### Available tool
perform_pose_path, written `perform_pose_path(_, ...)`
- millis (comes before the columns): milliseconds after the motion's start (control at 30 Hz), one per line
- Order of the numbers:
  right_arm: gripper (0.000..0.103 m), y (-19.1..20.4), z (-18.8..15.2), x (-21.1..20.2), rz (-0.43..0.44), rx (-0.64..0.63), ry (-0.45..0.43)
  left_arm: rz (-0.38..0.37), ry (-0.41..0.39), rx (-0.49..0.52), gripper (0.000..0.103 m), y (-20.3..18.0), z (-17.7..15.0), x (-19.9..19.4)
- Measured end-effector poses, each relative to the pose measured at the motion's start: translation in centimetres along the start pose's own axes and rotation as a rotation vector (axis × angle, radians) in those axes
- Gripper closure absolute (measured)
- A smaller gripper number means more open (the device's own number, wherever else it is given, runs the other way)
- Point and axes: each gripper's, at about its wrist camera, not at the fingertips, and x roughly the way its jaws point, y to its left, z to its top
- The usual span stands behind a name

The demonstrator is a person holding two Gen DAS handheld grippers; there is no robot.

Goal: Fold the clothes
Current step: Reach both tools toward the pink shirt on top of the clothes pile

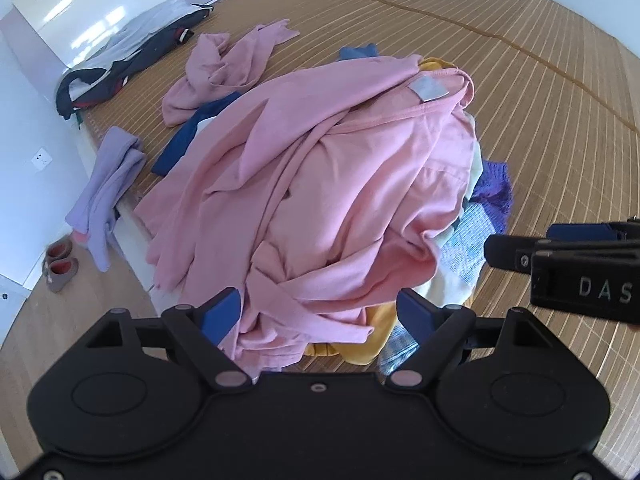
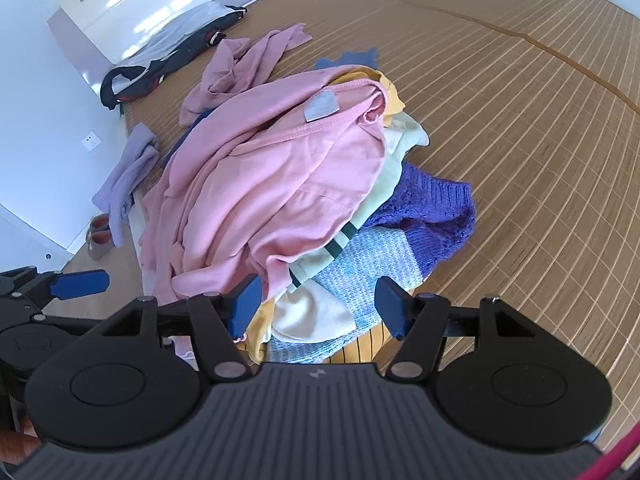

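A bamboo mat [image 1: 520, 80] covers the bed; the pink top [image 1: 320, 168] lies crumpled over the clothes heap [image 2: 360, 248]. My left tongs [image 1: 320, 316] and right tongs [image 2: 316, 300] hang spread, empty. Pinching deep could drag up several layers together.

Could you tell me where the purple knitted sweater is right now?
The purple knitted sweater lies at the pile's right edge on the bamboo mat, beside the light blue knit.
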Motion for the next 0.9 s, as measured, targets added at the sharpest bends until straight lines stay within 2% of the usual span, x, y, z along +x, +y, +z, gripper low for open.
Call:
perform_pose_path(167, 0.035, -0.2, 0.1, 0.0, 0.012, -0.001, 0.0, -0.012, 0.009, -0.016, 0.017, 0.5, 0.1, 0.4)
perform_pose_path(367, 0.035, -0.4, 0.2, -0.1, 0.026, -0.003, 0.0, 0.03, 0.008, -0.007, 0.017, -0.1, -0.2, -0.3)
perform_pose_path(700, 0.035, -1.6, 1.3, 0.1, 0.041, 0.007, -0.017, -0.004, -0.006, -0.011, 0.018, 0.8, 0.9, 0.3)
perform_pose_path(900, 0.035, -3.0, 2.1, 0.3, 0.051, 0.05, -0.06, -0.055, -0.075, 0.051, 0.019, 2.8, 2.7, 1.3)
